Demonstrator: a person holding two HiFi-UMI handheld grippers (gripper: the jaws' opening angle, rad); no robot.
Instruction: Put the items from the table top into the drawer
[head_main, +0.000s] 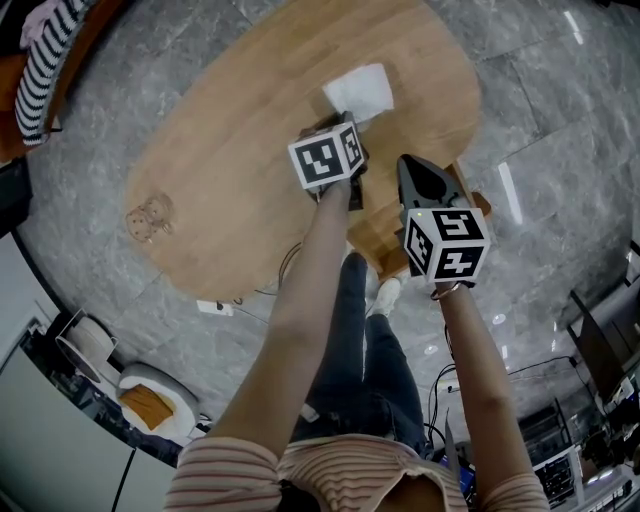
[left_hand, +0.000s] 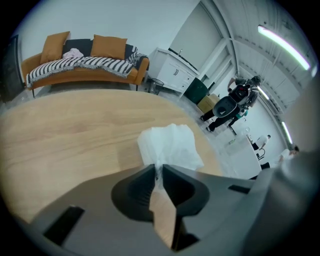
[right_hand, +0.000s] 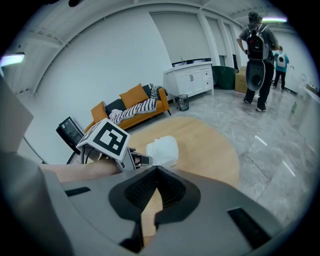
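Note:
A soft white tissue packet (head_main: 360, 92) lies near the far edge of the oval wooden table (head_main: 240, 130). My left gripper (head_main: 349, 127) reaches over the table to its near edge. In the left gripper view the jaws of the left gripper (left_hand: 159, 167) are pinched on the near corner of the white packet (left_hand: 170, 145). My right gripper (head_main: 408, 162) hovers to the right, over the table's near edge, apart from the packet. Its jaws meet in the right gripper view, where the right gripper (right_hand: 157, 167) holds nothing. The packet (right_hand: 162, 149) lies beyond it.
A wooden piece (head_main: 478, 205) juts from the table's near side under the right gripper; I cannot tell whether it is the drawer. An orange sofa (left_hand: 85, 60) stands beyond the table. People (right_hand: 257, 50) stand on the grey floor by a white cabinet (right_hand: 192, 80).

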